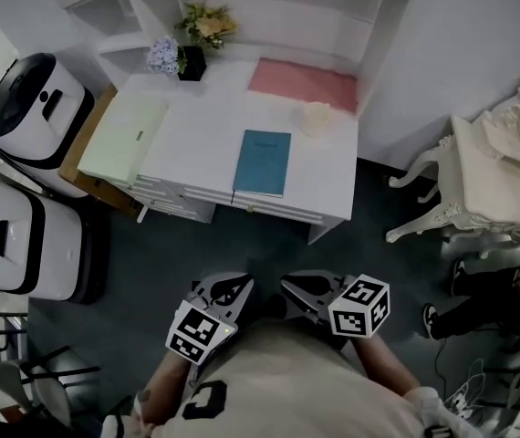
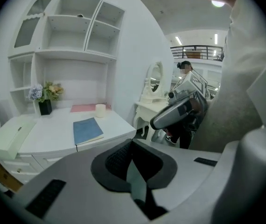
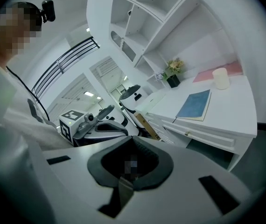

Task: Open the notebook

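Note:
A closed blue notebook (image 1: 262, 162) lies flat near the front edge of a white desk (image 1: 196, 135). It also shows in the left gripper view as the notebook (image 2: 87, 130) and in the right gripper view as the notebook (image 3: 195, 105). Both grippers hang close to the person's body over the dark floor, well short of the desk. My left gripper (image 1: 226, 292) (image 2: 132, 143) is shut with nothing in it. My right gripper (image 1: 307, 292) (image 3: 132, 141) points at the desk, its jaws together and empty.
On the desk are a pale green folder (image 1: 123, 138), a pink mat (image 1: 304, 84), a cream candle (image 1: 316, 117) and a flower pot (image 1: 190, 62), with shelves above. Two white machines (image 1: 23, 235) and a cardboard box (image 1: 87, 167) stand left. An ornate white table (image 1: 488, 181) and a person's legs (image 1: 479, 304) are right.

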Demonstrator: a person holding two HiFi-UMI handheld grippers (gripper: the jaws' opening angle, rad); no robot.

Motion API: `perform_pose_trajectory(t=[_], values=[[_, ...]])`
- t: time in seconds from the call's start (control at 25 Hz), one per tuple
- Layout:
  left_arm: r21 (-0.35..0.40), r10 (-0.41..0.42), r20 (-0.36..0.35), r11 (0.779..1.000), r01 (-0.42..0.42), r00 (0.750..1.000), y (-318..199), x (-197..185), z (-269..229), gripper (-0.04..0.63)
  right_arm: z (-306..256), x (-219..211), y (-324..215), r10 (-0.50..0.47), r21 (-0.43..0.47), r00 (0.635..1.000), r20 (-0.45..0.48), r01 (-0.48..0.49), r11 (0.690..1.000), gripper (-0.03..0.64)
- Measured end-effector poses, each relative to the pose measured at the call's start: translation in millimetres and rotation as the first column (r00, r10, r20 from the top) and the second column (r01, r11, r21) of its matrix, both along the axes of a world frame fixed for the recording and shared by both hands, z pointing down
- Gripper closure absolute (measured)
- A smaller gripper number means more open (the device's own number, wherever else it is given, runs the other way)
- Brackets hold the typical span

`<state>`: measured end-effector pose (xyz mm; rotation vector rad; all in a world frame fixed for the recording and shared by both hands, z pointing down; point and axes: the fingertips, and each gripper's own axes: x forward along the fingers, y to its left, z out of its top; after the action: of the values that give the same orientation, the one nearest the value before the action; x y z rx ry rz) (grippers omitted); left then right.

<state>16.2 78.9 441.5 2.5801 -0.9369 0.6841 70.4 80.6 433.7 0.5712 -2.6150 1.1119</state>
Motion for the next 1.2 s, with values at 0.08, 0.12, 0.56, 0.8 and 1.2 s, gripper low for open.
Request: perform_pose_trajectory(t=[0.08,0.12,0.56,0.8,1.2], values=[[0.014,0.006,0.03,1.0,-0.006,1.0,-3.5,6.6,-0.5,0.58,0.6,4.2,-2.2,-0.011,-0.001,1.0,0.006,0.011,1.0,0.594],[0.015,0.005,0.041,1.0,-0.005,0.999,-4.7,8.4,0.2,0.581,0.6,5.9,-3.2,-0.013,-0.001,1.0,0.009,0.013,1.0,0.594],[0.038,-0.002,0.106,0.999,-0.002,0.994,-34.2,6.9,6.0,0.581,4.9,25.9,-13.6,0.038,-0.009,0.999,0.026,-0.037,0.999,0.594],[0.056,0.02,0.149,0.998,-0.028,0.989,-75.0,-7.9,13.5,0.58,9.2,36.6,-25.3,0.097,-0.014,0.995,-0.01,-0.097,0.995,0.594],[0.063,0.144,0.332,0.983,-0.174,0.932,-153.0,-2.2,56.6,0.58,20.6,33.1,-49.8,0.176,-0.084,0.98,-0.093,-0.184,0.979,0.594]])
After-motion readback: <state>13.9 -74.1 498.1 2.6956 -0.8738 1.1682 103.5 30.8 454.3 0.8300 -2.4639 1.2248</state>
